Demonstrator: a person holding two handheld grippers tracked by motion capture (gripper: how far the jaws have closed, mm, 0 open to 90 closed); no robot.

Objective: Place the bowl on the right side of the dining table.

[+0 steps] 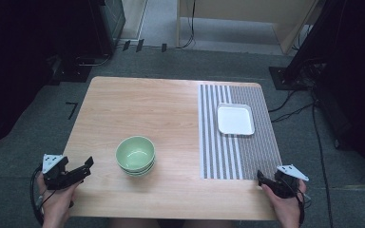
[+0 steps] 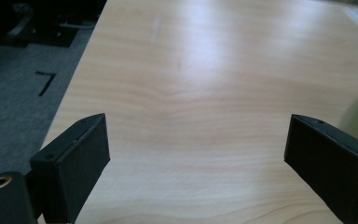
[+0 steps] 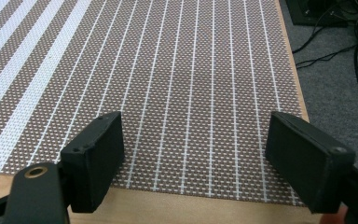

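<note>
Blocky black left claw point(image 2: 196, 154) over smooth pale wood-grain table point(image 2: 191, 70), wide apart.

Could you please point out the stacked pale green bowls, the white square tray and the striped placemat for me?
Stacked pale green ceramic bowls point(image 1: 135, 153): high view, inside of the top bowl.
White square plastic tray point(image 1: 236, 119): high view, its flat middle.
Striped brown and white woven placemat point(image 1: 218, 152): high view, bare near part.

No readable text, labels, brands or numbers on any surface.
</note>
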